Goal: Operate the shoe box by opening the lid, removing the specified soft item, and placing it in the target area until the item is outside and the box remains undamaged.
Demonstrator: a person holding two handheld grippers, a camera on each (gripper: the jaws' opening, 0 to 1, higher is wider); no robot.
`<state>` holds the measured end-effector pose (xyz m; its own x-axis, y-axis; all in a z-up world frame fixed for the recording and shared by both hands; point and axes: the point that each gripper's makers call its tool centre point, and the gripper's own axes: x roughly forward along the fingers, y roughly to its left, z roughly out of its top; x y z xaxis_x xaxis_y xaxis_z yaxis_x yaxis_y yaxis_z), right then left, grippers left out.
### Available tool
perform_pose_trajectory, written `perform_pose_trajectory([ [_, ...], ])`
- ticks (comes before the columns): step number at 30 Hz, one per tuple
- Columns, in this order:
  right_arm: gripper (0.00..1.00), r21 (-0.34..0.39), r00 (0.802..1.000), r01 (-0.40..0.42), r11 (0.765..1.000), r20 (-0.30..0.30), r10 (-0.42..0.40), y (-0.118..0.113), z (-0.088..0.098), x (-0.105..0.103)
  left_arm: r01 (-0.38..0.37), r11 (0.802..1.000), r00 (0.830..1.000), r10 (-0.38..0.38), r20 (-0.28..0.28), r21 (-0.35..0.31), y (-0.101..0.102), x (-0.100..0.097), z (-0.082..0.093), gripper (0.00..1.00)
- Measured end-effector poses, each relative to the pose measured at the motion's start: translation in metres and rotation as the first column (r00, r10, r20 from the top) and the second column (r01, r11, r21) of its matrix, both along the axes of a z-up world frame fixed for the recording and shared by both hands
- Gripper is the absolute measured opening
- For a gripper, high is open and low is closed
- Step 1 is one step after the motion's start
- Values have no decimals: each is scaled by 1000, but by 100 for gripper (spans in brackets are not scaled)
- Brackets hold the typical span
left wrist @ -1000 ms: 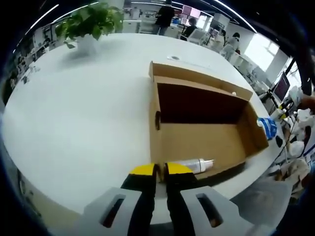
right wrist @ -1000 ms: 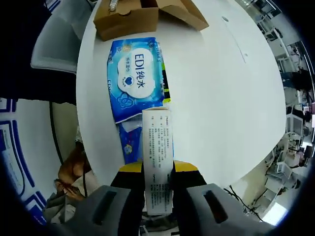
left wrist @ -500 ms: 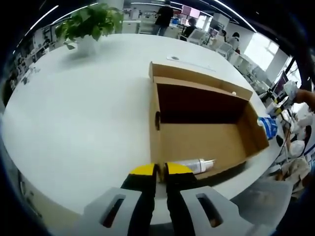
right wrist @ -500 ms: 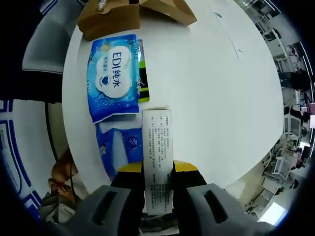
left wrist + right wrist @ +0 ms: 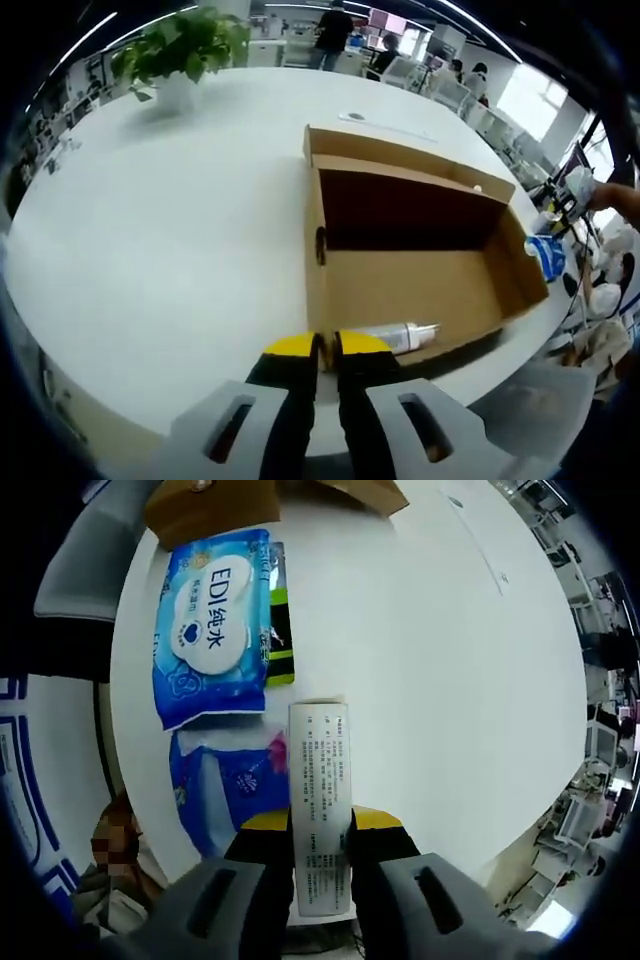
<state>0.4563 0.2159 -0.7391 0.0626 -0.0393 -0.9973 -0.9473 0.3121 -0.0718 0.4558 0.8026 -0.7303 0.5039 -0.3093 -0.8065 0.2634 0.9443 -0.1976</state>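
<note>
Cardboard shoe box (image 5: 415, 270) sits wide open on the round white table (image 5: 160, 220), and it is the thing to find everything else by. Far to the left of the box, at the back of the table, stands a green plant (image 5: 185, 45) in a white pot. Just in front of the box's near left corner is the left gripper (image 5: 327, 347). Its 2 yellow-tipped jaws are pressed together with nothing between them. Inside the box, against the near wall, lies a white bottle (image 5: 395, 335) on its side. The rest of the box floor is bare brown card. The lid flap stands up at the back. Past the right end of the box a blue pack peeks out (image 5: 545, 258).

In the right gripper view, only a corner of the box (image 5: 210, 505) shows at the top. Just below it on the table lies the blue wet wipes pack (image 5: 210, 625), out of the box. A thin green and black item (image 5: 279, 630) lies tucked along its right side. A second blue pack (image 5: 235, 785) lies lower down. The right gripper (image 5: 320, 825) is pinching a long white carton (image 5: 320, 815) with small print, held above the table edge.
</note>
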Motion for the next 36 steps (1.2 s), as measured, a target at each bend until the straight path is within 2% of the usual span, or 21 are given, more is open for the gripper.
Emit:
perform_pose_trajectory([
  [11,18,6,1000,-12,1000,-26,12,-5,-20,-2,-6,1000,1000,6,4,1,1,-1,1,3],
  [21,18,-7,999,-19,1000,-30,19,-12,-26,-3,-5,1000,1000,5,8,16,0,0,1,3],
  [27,19,-2,1000,-7,1000,-25,7,-13,-25,-2,-6,1000,1000,6,12,22,1,0,1,3],
  [31,27,21,1000,4,1000,6,-5,-12,-21,3,-11,1000,1000,11,12,20,1,0,1,3],
  [36,27,32,1000,14,999,24,-15,-9,-10,0,-11,1000,1000,11,16,18,1,0,1,3],
])
